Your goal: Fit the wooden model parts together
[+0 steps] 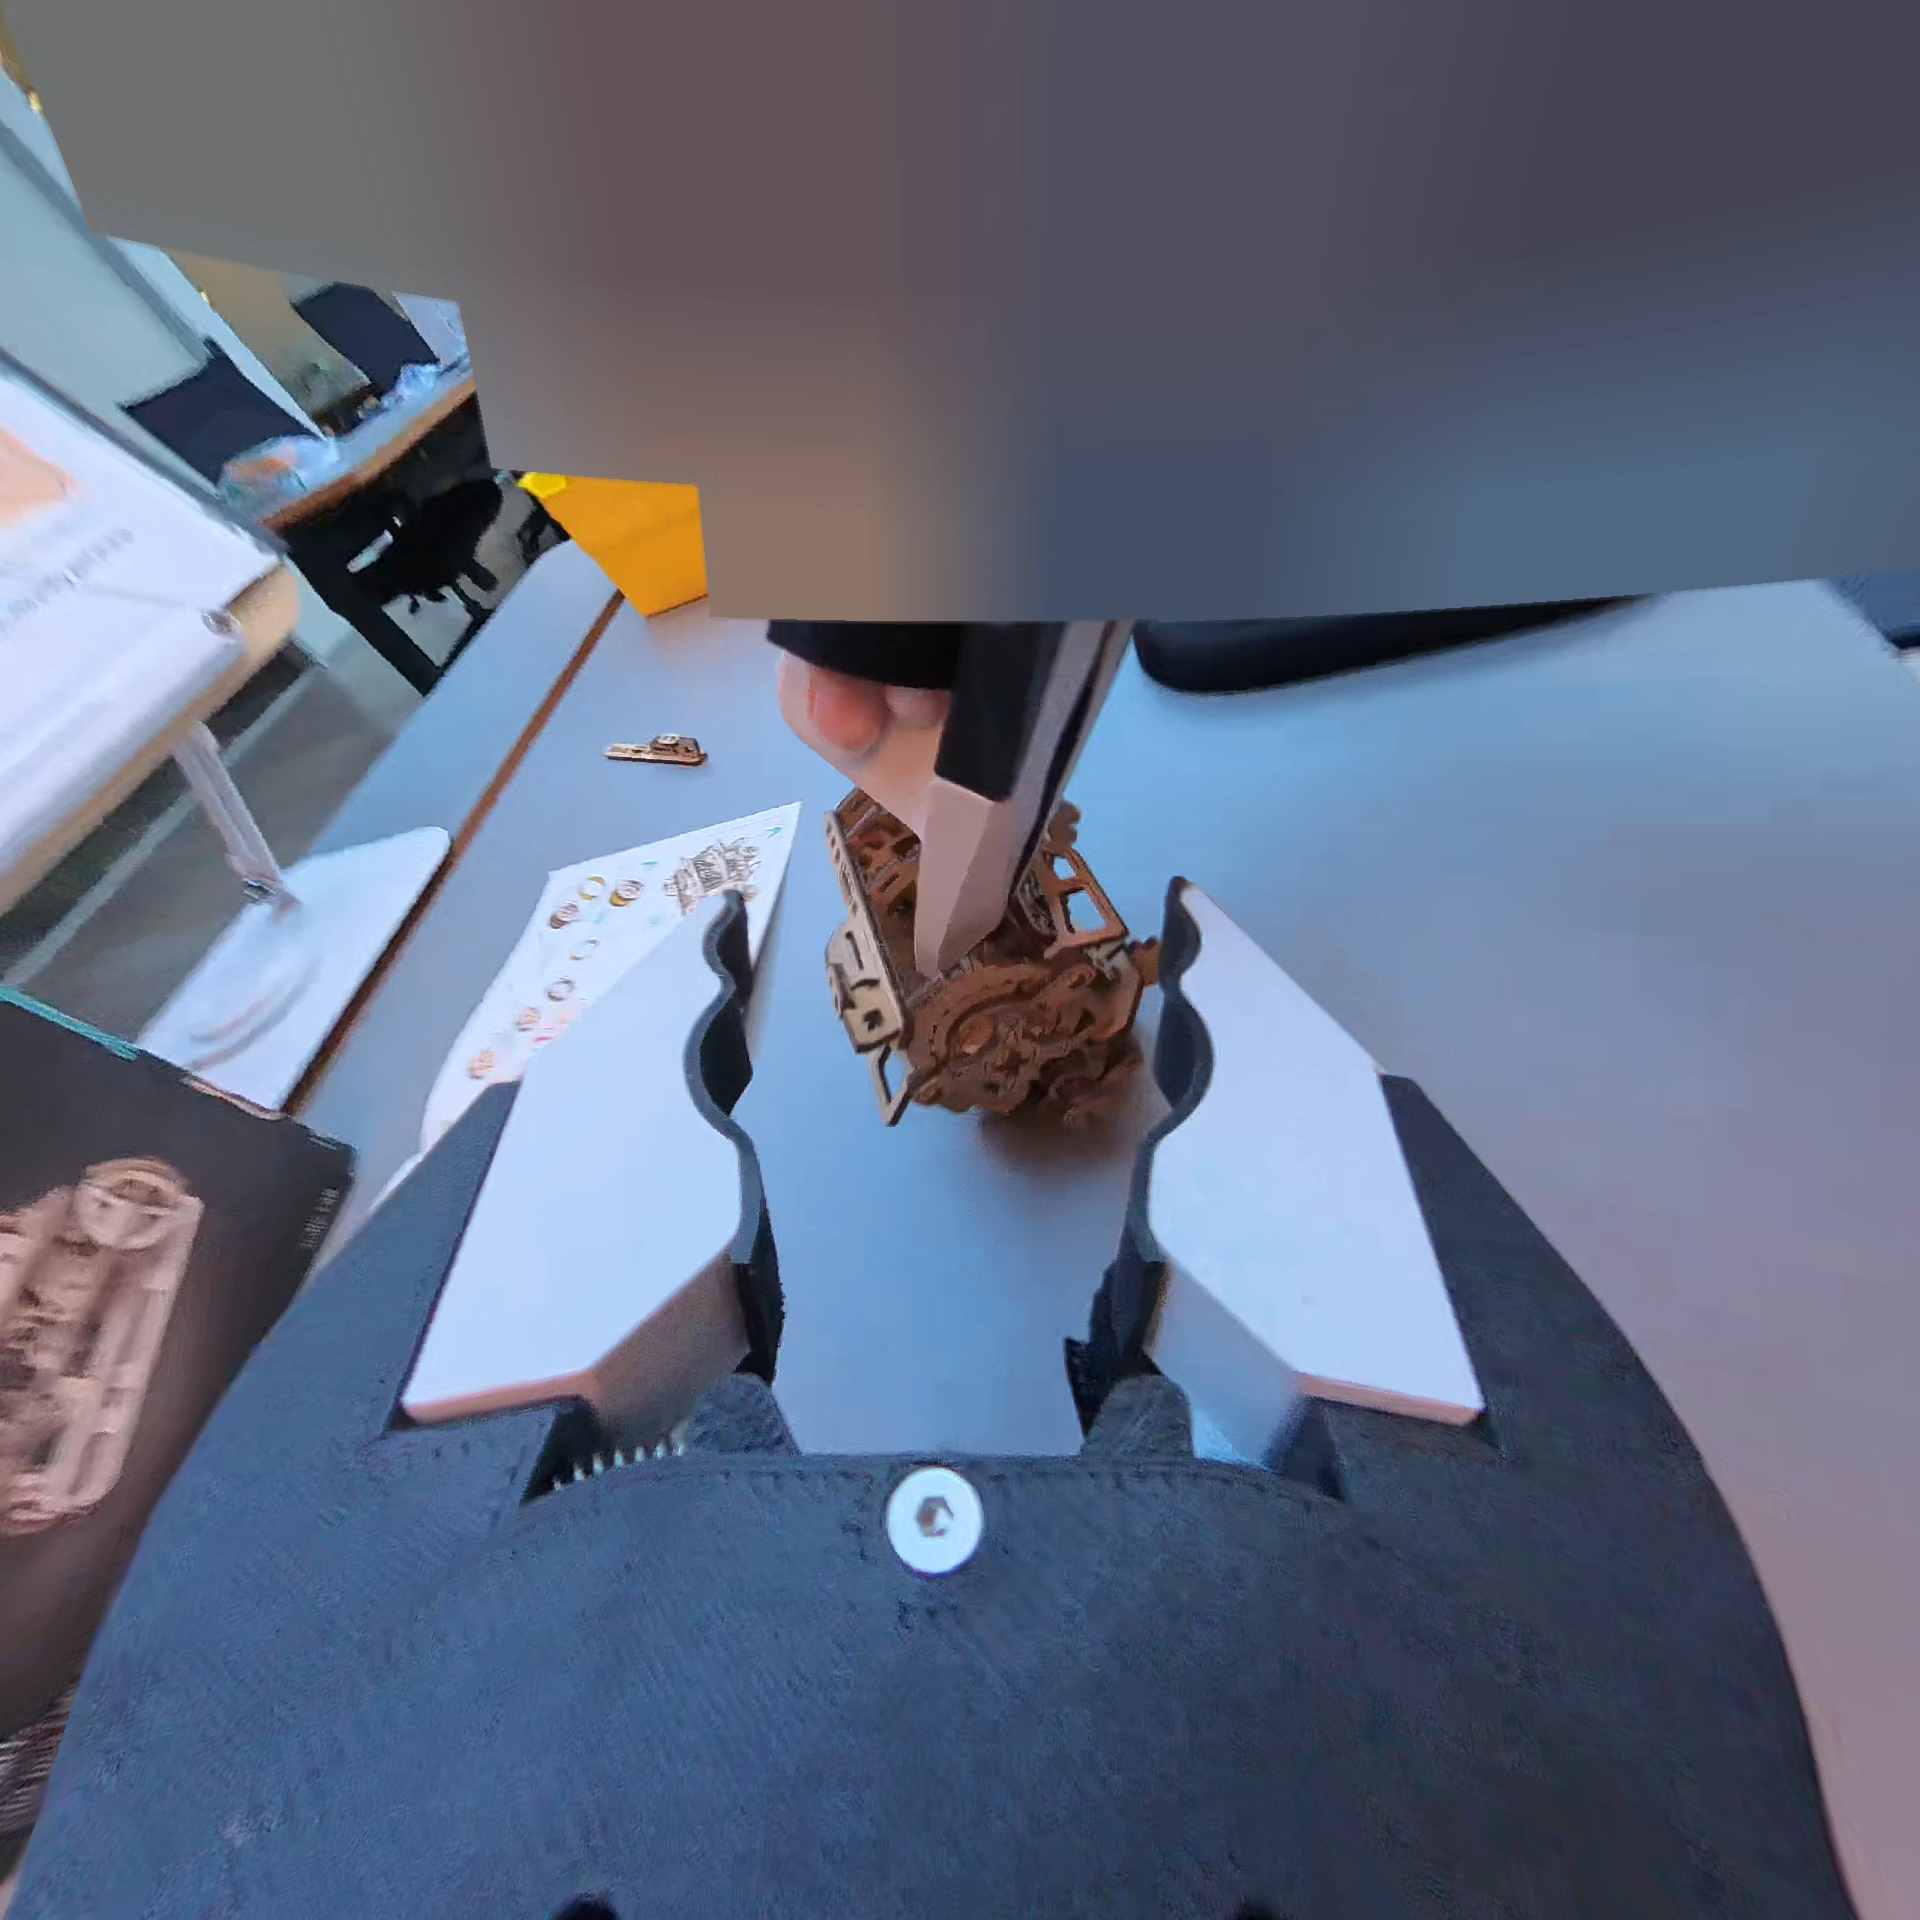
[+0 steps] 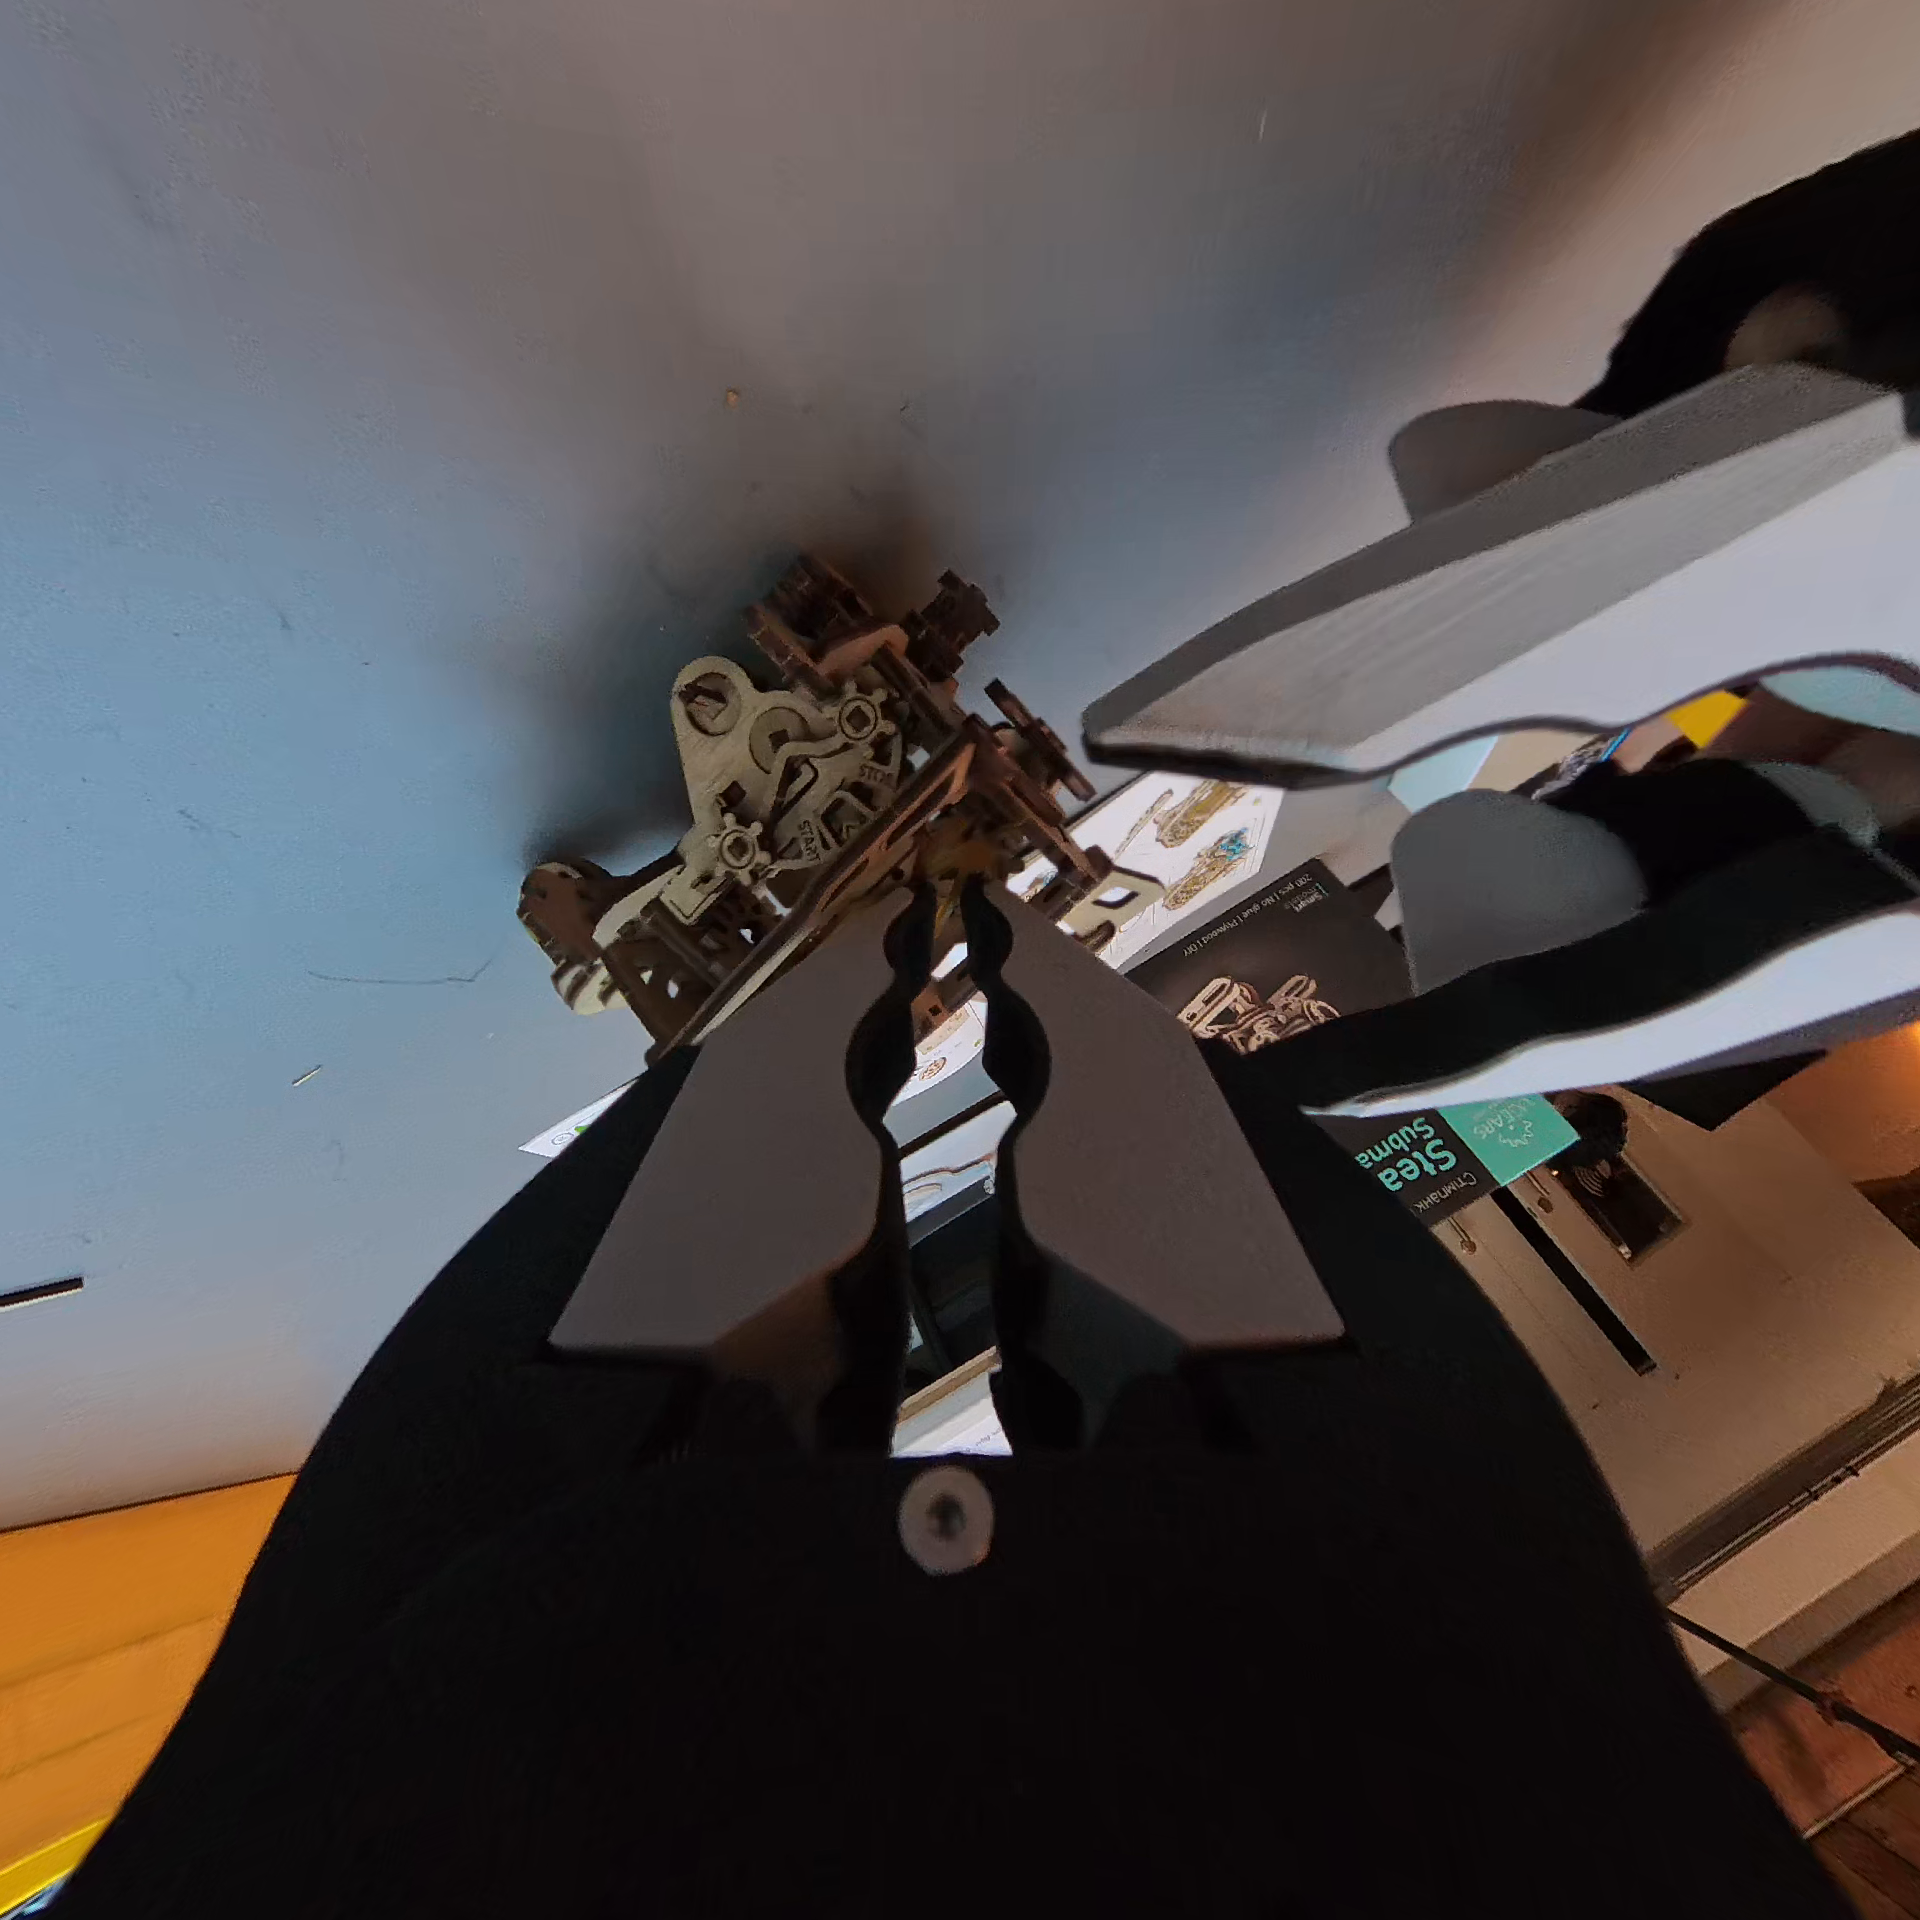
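Right wrist view: a nearly closed gripper nosing into a wooden model.

From where I stand the right gripper (image 2: pixel 940 894) has its fingers almost together, tips pressed in among the laser-cut gears of the wooden model (image 2: pixel 790 810); whether they pinch a small piece there I cannot tell. The model sits on the grey table (image 1: pixel 1455 935), tipped to one side. The left gripper (image 1: pixel 956 987) hangs wide apart and empty, the model just ahead of its tips, untouched. I'd worry that a downward push, with nothing bracing it, could roll the model over or snap a thin fret. A loose wooden part (image 1: pixel 657 750) lies well apart near the table edge, beyond the instruction sheet (image 1: pixel 623 935).
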`<move>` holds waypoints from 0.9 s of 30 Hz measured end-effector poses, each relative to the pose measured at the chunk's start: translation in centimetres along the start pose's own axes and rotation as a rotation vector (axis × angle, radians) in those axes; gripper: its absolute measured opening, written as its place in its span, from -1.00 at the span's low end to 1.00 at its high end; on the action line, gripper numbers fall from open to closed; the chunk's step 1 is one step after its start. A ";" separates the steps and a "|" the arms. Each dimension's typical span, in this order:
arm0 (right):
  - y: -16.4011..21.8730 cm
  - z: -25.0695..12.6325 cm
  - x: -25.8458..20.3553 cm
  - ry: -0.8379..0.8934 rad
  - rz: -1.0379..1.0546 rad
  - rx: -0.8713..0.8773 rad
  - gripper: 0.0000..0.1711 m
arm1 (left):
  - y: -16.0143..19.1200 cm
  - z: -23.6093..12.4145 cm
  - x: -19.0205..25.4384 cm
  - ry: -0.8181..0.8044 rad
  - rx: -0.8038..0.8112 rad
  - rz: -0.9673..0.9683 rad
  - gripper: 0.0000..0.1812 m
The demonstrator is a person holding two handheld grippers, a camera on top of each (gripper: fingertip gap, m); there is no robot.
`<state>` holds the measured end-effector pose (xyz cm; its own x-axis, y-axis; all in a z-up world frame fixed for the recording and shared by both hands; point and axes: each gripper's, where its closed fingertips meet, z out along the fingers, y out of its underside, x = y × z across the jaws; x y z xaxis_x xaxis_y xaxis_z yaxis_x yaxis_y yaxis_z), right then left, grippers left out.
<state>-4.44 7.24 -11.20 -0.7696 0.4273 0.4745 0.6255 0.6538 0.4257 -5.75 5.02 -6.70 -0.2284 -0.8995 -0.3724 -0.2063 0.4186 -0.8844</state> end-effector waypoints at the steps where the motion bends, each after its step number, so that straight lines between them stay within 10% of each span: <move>1: 0.0 0.0 0.0 0.001 0.000 0.000 -0.94 | 0.0 -0.3 0.2 0.002 -0.013 0.055 -0.25; 6: -0.1 0.0 0.1 0.013 0.002 0.001 -0.95 | 0.2 -1.1 0.2 0.077 -0.121 0.317 -0.67; 27: -0.5 -0.2 0.0 0.048 0.024 0.017 -0.95 | 3.8 0.4 1.2 0.622 -0.492 0.542 -0.81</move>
<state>-4.72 6.81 -11.23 -0.7472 0.4123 0.5213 0.6410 0.6544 0.4011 -6.44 5.44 -10.58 -0.8449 -0.4004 -0.3546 -0.2684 0.8909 -0.3664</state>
